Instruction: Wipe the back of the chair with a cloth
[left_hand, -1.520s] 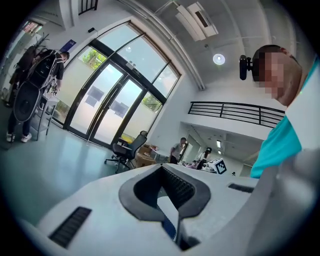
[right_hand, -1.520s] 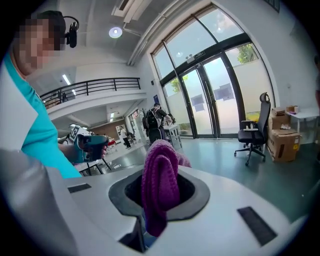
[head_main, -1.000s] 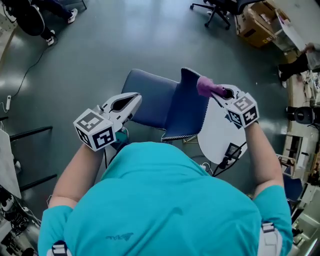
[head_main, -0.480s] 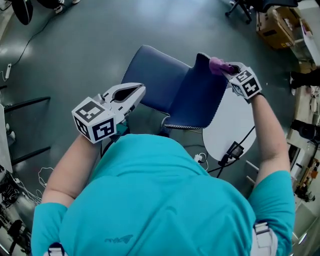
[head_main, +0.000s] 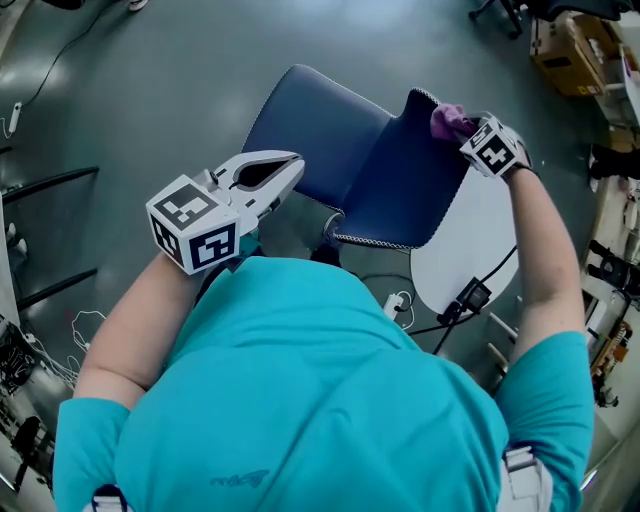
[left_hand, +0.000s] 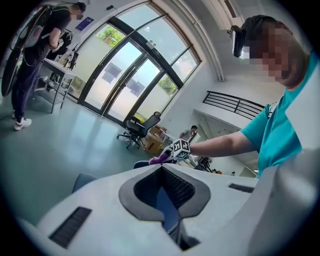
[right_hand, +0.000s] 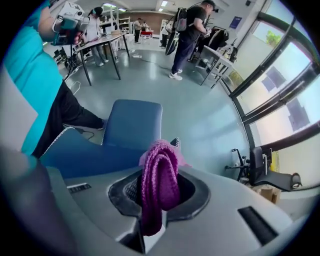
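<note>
**Purple cloth up on the chair's top edge**

Closest in, the left gripper (head_main: 292, 168) hovers off the near side of the chair. Its jaws are closed tip to tip with nothing between them, only the blue upholstery showing through the gap behind the tips. Just beyond it is the blue chair (head_main: 330, 130), with its seat (head_main: 310, 115) facing away from the person. The chair back (head_main: 410, 185) shows its rear face towards the person, white stitching running along the edge.

Out at arm's length the right gripper (head_main: 466, 128) is clamped on the purple cloth (head_main: 448, 120). A thick knitted fold is pinched between the pads and bulges out past the jaw tips. The cloth sits right at the back's top edge, at the right-hand corner.

A round white table (head_main: 470, 250) stands just beside the chair, behind the back. Further off lies grey floor (head_main: 150, 90), and a cardboard box (head_main: 570, 55) is in the far corner.
</note>
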